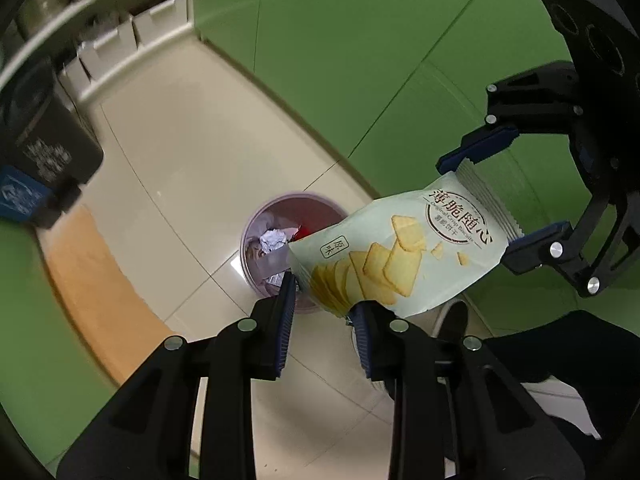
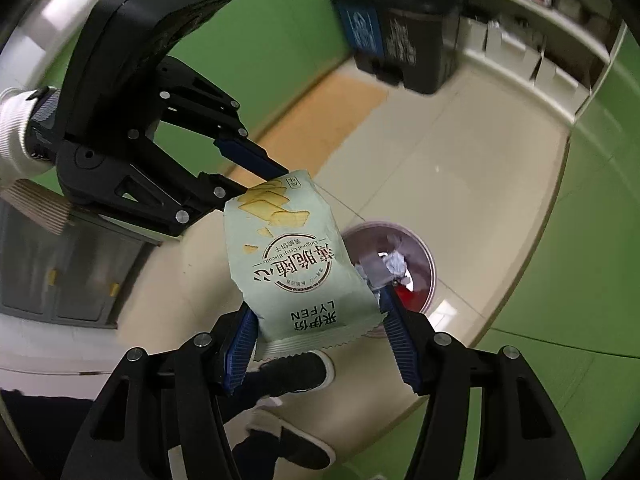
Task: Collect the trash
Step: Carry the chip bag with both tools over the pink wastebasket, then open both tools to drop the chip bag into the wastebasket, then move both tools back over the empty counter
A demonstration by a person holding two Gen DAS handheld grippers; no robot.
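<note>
Held a pale green biscuit packet [image 1: 404, 252] stretched between both grippers, above the tiled floor [image 1: 192, 152]. My left gripper [image 1: 326, 312] had the packet's lower end, the one printed with crackers, between its blue pads; the right-hand pad touched the packet, but a gap showed at the left-hand pad, so I could not tell whether it truly pinched. My right gripper [image 2: 318, 344] stood spread about as wide as the crimped end of the packet, one pad at each side edge; whether they pressed in, I could not tell. Both grippers pointed steeply down. Below the packet sat a round purple bin [image 2: 424, 264], open, with crumpled paper [image 1: 274, 238] and wrappers inside. Dark shoes [image 2: 296, 372] were on the floor under the right gripper. Two dark bins [image 2: 404, 36] stood by the green wall [image 1: 340, 40].
</note>
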